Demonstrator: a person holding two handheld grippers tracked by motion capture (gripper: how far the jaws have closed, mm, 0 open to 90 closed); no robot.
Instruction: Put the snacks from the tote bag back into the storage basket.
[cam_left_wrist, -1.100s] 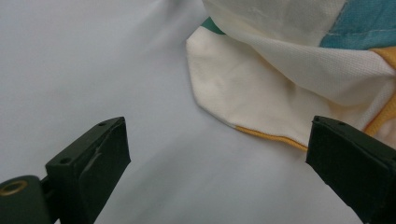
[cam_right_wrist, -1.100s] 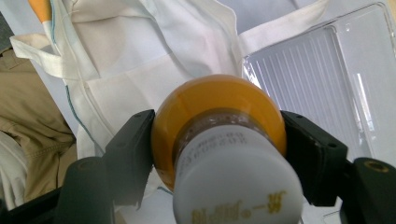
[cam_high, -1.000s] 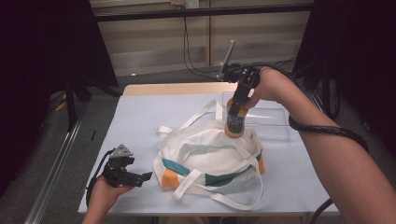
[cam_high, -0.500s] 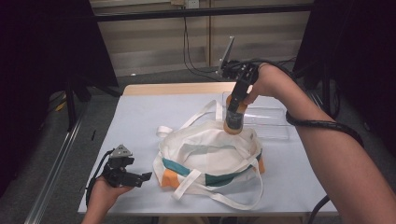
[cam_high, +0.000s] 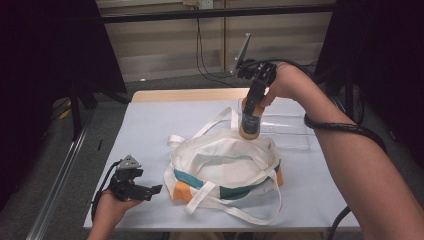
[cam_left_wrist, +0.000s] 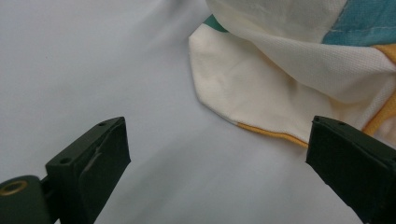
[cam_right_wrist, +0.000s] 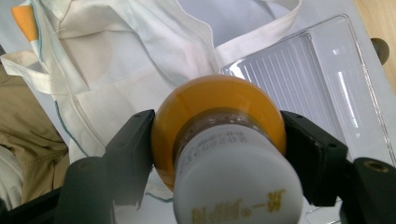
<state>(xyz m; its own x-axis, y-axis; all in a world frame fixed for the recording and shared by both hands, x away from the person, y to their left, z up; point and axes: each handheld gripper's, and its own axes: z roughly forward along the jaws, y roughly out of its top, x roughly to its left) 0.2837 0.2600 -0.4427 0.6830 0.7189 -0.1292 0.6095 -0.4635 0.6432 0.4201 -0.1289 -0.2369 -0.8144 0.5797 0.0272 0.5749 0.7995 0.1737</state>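
**Open tabletop at frame left, cloth and tray crowding centre and right**

Wide bare stretch of the pale grey-white table across the left and upper left of the high view, free for passage. Centre blocked by the slumped cream fabric tote bag with teal and orange panels, straps spilling toward the lower edge and upper left. Just beyond, at right of centre, the clear ribbed plastic tray, touching the bag's far rim. Over that rim, the orange bottle with white cap, clamped in the right gripper. Left gripper spread wide, bare surface between its jaws, bag corner just beyond.
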